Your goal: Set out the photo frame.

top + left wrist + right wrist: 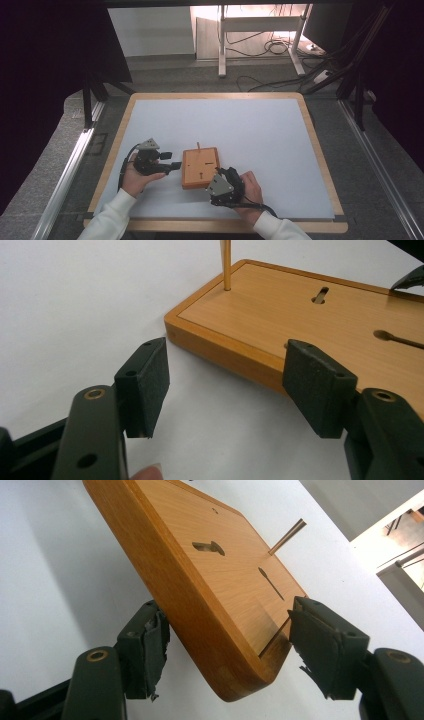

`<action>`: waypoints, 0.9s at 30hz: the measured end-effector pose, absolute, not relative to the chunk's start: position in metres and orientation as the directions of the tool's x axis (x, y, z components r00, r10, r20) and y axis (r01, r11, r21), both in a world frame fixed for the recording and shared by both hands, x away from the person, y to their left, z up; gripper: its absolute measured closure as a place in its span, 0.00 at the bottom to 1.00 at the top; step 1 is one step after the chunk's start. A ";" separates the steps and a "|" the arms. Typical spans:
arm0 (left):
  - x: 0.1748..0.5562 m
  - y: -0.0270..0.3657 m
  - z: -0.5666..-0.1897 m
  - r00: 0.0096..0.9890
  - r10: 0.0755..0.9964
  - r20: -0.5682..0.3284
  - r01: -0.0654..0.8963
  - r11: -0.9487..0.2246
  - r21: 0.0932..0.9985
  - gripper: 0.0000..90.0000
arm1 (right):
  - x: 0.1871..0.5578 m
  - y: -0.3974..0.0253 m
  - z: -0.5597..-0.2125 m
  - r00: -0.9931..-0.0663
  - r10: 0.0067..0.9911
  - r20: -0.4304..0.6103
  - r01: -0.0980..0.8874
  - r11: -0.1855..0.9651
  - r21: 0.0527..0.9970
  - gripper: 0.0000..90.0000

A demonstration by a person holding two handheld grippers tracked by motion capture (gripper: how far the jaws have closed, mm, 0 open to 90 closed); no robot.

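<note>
Overhead plus two close views (shared board (200, 167))

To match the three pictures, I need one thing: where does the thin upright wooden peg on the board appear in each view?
High view: the peg rises at the far edge of the wooden board, near the table's middle.
Left gripper view: peg at top centre, in the board's corner.
Right gripper view: peg upper right, slanted.
Shared landmark: the keyhole slot in the board.
</note>
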State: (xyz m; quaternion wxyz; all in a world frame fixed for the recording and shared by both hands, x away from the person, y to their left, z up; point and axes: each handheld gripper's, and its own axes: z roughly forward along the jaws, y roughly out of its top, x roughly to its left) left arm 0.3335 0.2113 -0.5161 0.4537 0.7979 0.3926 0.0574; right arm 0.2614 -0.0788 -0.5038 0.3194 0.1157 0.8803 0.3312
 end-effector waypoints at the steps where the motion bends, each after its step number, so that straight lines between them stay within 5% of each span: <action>1: 0.333 0.213 -0.516 0.684 0.681 -0.264 0.574 -0.278 0.770 0.39 | 0.261 -0.079 -0.503 -0.768 0.418 -0.486 -0.008 0.752 0.659 0.38; 27: 0.332 0.220 -0.527 0.674 0.690 -0.263 0.596 -0.297 0.746 0.38 | 0.267 -0.078 -0.493 -0.758 0.392 -0.521 -0.056 0.757 0.651 0.47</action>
